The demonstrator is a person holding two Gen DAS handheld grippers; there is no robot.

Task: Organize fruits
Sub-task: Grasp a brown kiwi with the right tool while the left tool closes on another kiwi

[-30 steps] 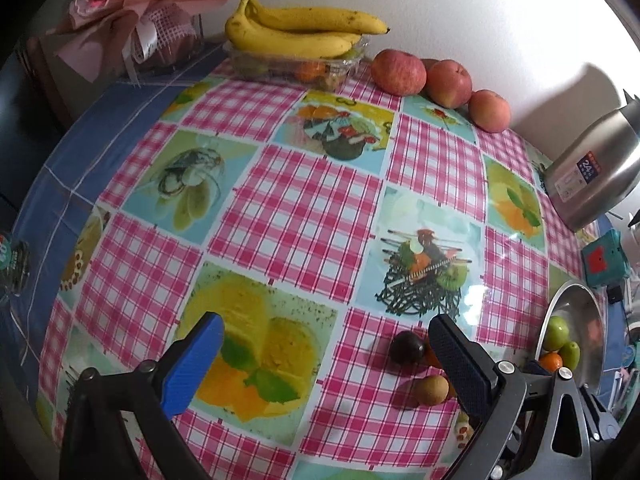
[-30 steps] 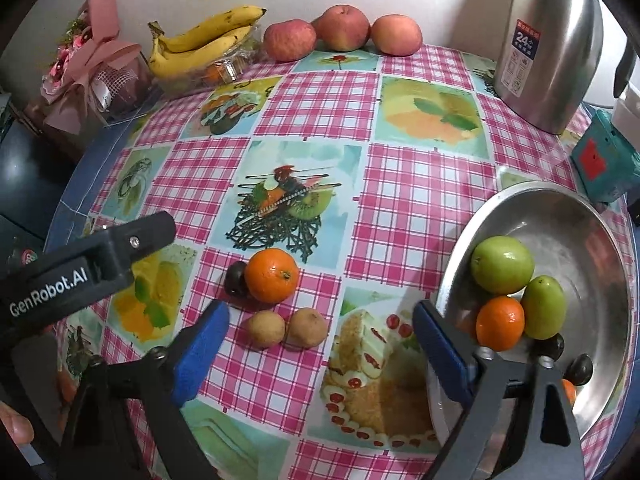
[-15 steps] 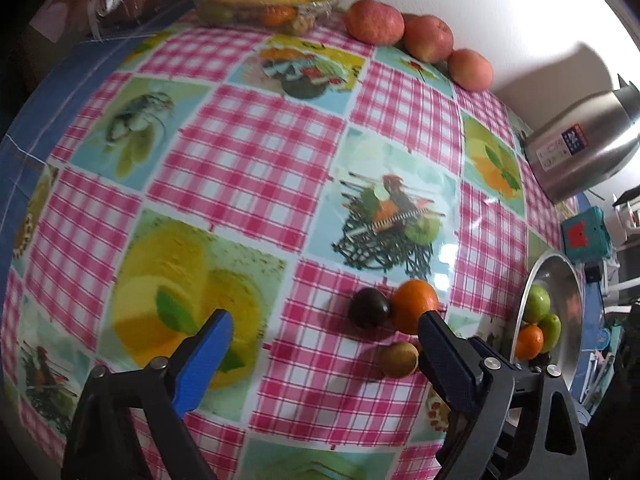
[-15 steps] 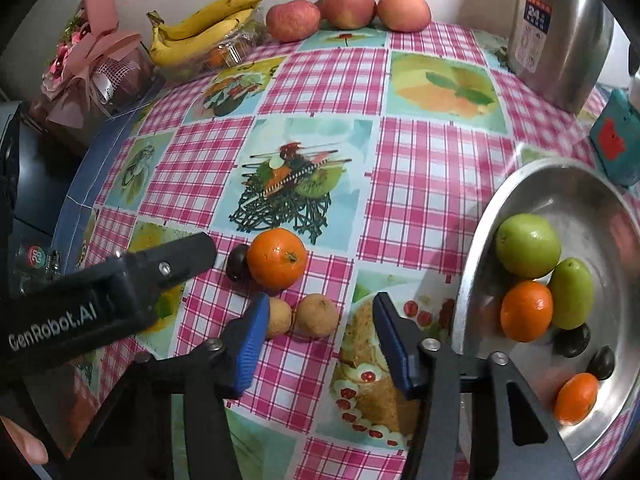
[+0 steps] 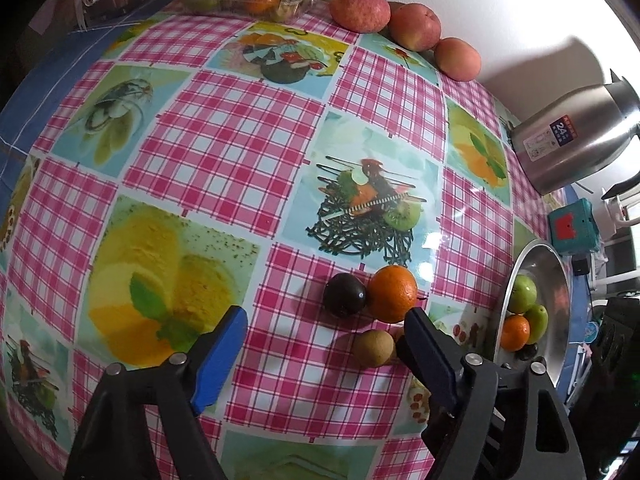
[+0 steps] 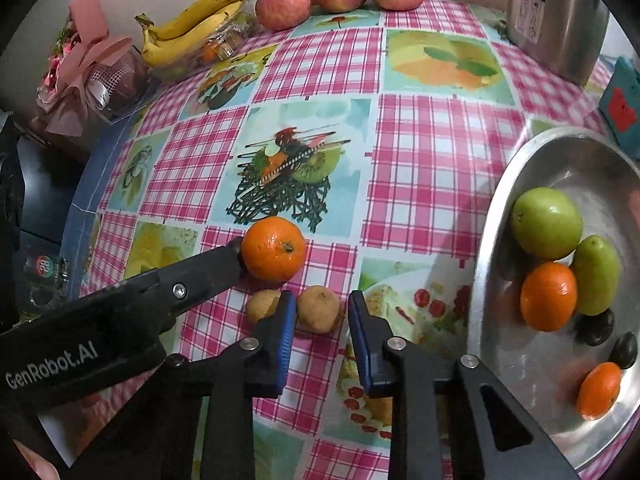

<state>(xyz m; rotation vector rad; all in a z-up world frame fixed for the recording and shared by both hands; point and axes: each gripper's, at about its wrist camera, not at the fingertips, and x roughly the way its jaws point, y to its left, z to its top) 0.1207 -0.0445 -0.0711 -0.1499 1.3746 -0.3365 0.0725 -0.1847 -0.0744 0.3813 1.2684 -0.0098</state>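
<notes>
Two handheld grippers close in on loose fruit on a checked bench [image 6: 420, 140], beside a steel bowl [image 6: 520, 420] already holding fruit.

The right gripper [image 6: 322, 320] has its jaws narrowed around a small brown fruit [image 6: 318, 308], not visibly pinching it. The left gripper [image 5: 324, 320] is wide open near a dark plum [image 5: 344, 294] and an orange [image 5: 394, 294], which touch. The step appears to be picking up the brown fruit; next likely comes closing, lifting and carrying it right to the bowl. The fruit is nearly round, its slightly longer axis roughly upright in the right wrist view.
</notes>
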